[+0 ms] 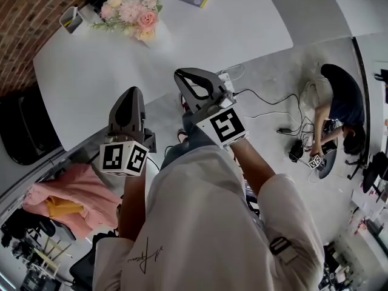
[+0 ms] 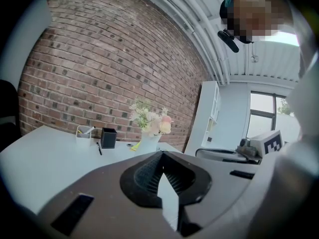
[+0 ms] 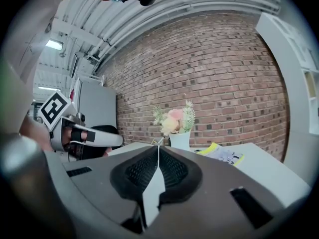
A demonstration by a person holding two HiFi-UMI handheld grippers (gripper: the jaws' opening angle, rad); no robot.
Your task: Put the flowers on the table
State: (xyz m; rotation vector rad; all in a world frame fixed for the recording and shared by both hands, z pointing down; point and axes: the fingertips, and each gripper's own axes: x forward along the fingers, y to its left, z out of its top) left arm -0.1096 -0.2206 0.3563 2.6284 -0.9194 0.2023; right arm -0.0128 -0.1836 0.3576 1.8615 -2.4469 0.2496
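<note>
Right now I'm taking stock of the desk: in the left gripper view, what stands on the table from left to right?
white pen cup → black box → vase of flowers

Head view: from above the person's shoulders, steeply down, with the white table (image 1: 200, 35) across the upper left and the flowers (image 1: 132, 14) at the top edge. Left gripper view and right gripper view: low behind own jaws, nearly level, facing the brick wall (image 2: 114, 59) across the table, flowers well off at mid-frame. Shared by all three: flowers and tabletop.
</note>
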